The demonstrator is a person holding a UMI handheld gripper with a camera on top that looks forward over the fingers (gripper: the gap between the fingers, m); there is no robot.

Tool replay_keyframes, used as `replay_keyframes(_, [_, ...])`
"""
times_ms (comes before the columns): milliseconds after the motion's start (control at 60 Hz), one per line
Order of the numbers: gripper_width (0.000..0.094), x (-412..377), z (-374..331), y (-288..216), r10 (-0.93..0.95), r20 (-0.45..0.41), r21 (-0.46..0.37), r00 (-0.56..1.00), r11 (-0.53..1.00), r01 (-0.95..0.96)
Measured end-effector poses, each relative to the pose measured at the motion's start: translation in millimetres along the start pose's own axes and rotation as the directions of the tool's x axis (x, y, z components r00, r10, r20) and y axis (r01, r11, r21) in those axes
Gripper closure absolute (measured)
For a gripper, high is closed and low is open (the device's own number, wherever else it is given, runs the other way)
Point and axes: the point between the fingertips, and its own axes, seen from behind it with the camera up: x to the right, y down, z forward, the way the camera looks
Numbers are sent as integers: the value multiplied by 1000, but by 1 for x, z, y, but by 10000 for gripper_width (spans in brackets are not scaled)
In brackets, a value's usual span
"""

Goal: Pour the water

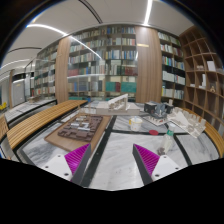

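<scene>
Gripper (pixel 113 158) fingers spread, holding nothing; clear cup (pixel 168 133) stands on marble table (pixel 115 140) beyond them, to the right.

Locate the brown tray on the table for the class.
In the gripper view, the brown tray lies on the pale table, beyond the left jaw of the open gripper, with bookshelves far behind.

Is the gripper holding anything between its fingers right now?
No: the gripper is open, its magenta-padded fingers apart with only the pale grey table showing between them.
</scene>
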Motion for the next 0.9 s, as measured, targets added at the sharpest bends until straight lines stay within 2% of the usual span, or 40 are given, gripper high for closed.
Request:
replay_keyframes(117, [79,22,6,25,40,-51,-45,998,998,-42])
replay_keyframes(200, [80,75,30,62,55,-88,-67,995,996,-61])
replay_keyframes(317, [79,129,41,99,57,-182,-105,982,992,-77])
replay_keyframes(433, [76,191,63,124,64,-284,-108,957,989,-98])
replay_keyframes(633, [82,279,120,131,73,-394,-65,916,992,-107])
replay_keyframes(900, [98,338,216,118,91,-407,-8,909,995,-103])
